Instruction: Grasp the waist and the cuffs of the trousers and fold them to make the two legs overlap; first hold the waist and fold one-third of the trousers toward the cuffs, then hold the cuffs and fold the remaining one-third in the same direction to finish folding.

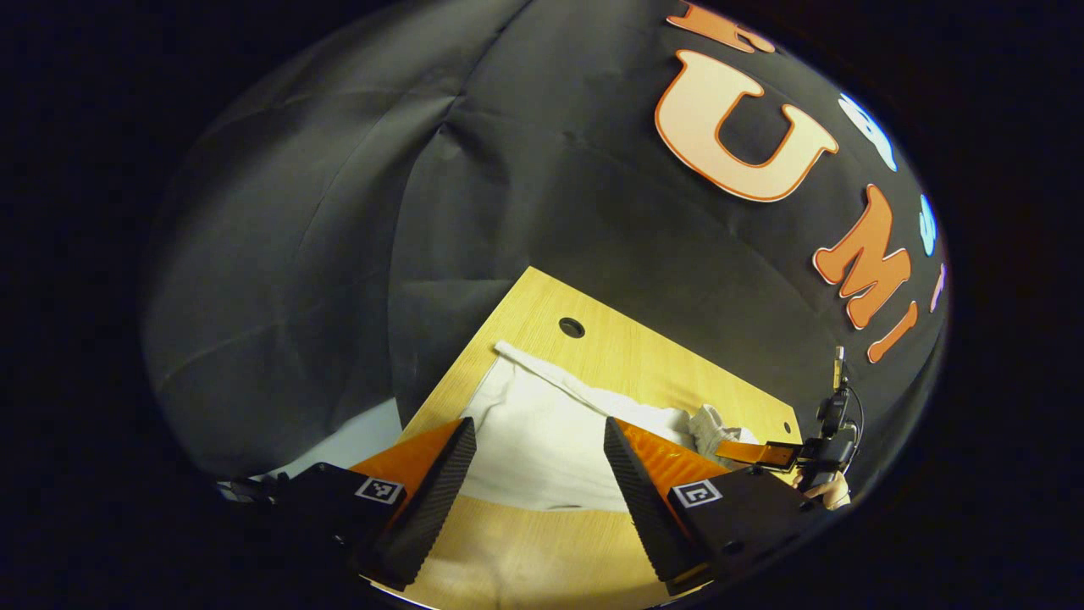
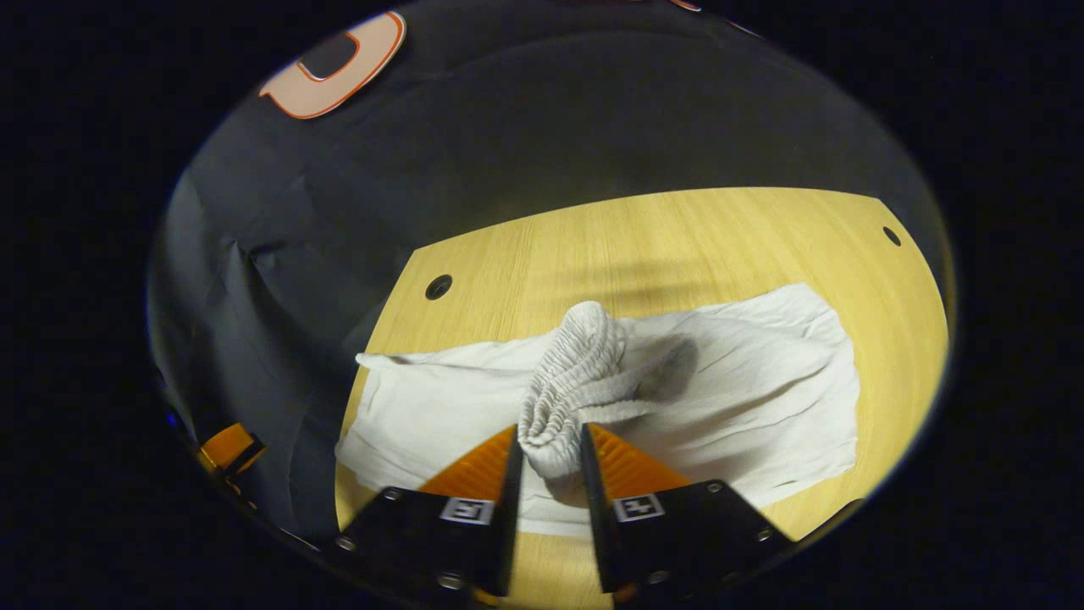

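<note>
Hovering above the table (image 1: 542, 542), the left gripper (image 1: 538, 449) has its jaws spread wide with nothing between them. Past its fingers, in the left gripper view, the white trousers (image 1: 542, 440) lie spread on the wood near the table's far edge. The right gripper (image 1: 783, 456) shows farther off at the right, held by a hand (image 1: 826, 490), with a bunch of cloth at its tip.

In the right gripper view, the right gripper (image 2: 549, 445) is clamped on the waist (image 2: 567, 381), a gathered, ribbed elastic band that rises in a hump between both fingers. The rest of the trousers (image 2: 762, 381) drapes flat and wrinkled across the table (image 2: 677, 237) to either side.

The cloth looks thin, light and limp, so it should sag and crease wherever it is not held. The elastic waist is the thickest, firmest part and likely the surest hold. For a clean fold, the cuffs probably want a pinch through both layers at the hem, since 1 grip alone lets the fabric bunch.
</note>
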{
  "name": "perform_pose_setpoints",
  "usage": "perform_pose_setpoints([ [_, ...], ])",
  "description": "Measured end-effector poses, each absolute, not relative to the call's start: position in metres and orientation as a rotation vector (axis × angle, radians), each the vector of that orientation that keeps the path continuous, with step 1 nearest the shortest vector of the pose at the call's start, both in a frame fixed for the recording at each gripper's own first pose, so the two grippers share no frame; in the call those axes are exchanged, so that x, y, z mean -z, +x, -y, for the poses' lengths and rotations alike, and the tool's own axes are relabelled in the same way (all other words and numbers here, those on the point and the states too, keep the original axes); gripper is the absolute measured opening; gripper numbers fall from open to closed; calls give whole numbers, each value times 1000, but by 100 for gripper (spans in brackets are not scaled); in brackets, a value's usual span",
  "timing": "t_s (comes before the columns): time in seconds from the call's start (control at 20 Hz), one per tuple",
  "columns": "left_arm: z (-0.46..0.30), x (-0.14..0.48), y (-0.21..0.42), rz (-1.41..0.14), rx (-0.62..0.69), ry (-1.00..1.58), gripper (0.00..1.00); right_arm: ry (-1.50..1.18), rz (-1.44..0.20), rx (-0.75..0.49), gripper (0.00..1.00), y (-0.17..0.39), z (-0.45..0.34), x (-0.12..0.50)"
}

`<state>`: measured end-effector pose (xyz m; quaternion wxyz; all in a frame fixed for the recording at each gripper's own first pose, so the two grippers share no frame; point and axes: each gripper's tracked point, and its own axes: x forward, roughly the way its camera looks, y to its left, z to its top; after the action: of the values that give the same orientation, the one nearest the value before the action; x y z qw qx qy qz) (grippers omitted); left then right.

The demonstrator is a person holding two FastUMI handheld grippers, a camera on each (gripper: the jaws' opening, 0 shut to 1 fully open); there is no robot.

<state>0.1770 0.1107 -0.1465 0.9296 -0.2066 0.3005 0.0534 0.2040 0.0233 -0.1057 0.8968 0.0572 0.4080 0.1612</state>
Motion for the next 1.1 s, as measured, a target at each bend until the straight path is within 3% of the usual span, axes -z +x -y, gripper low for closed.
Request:
perform_pose_setpoints([
  [0.1,-108,147,177,-621,-119,-457,99,116,-855,-353,73,204,-15,94],
  [0.15,-107,149,177,-624,-123,-475,99,105,-853,-352,78,205,-6,90],
  [0.25,-105,153,178,-638,-138,-509,99,98,-851,-344,96,207,11,82],
  [0.6,-109,192,166,-709,-194,-823,100,155,-852,-322,99,193,42,76],
  [0.65,-111,200,161,-717,-209,-866,96,161,-857,-318,99,190,45,76],
  [0.7,-112,207,159,-724,-219,-909,99,173,-862,-312,99,189,48,76],
  [0.75,-111,215,159,-727,-223,-958,96,187,-865,-308,99,188,51,76],
  [1.1,-109,264,159,-772,-306,-1222,100,194,-898,-276,99,180,72,83],
])
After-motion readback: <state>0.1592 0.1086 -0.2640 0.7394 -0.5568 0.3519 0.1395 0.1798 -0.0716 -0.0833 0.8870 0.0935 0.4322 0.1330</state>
